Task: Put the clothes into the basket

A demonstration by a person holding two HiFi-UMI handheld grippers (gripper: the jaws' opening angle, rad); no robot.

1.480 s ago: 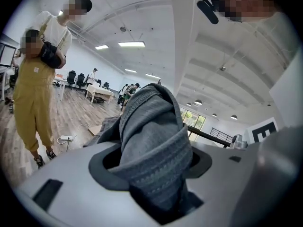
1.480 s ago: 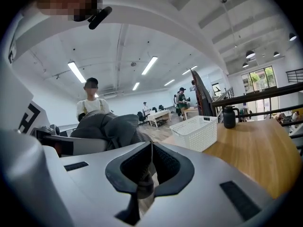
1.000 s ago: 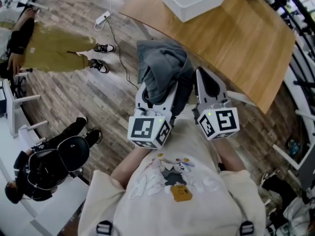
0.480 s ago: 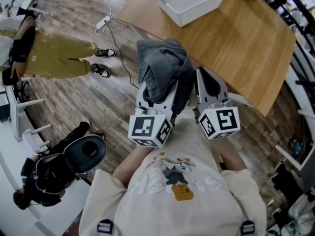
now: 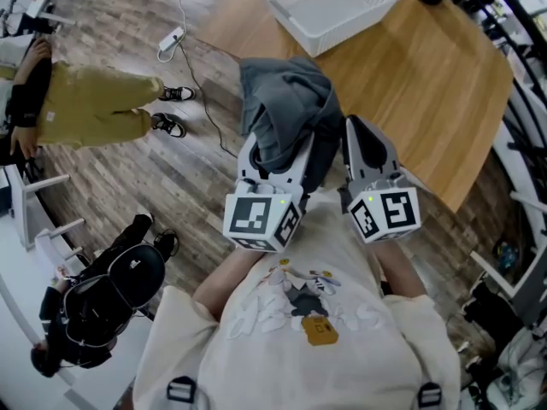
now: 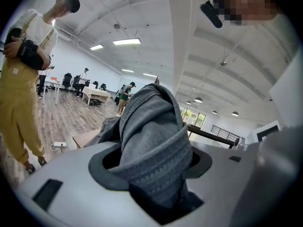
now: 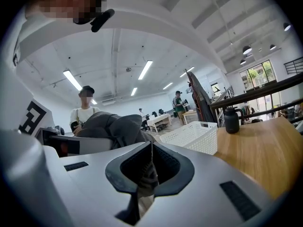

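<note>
the basket [image 5: 359, 24] at twelve o'clock is cut by the top edge; the grey garment [image 5: 286, 114] covers the left tongs' [image 5: 278, 150] tips.

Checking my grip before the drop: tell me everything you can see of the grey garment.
The garment is grey, soft, knit-looking cloth with a stitched ribbed band, bunched into a wad. The left gripper is shut on the thick part, which piles up over its jaws; the right gripper pinches a thin edge. It is held in the air about over the table's near edge, short of the white basket, and touches nothing else that shows.
</note>
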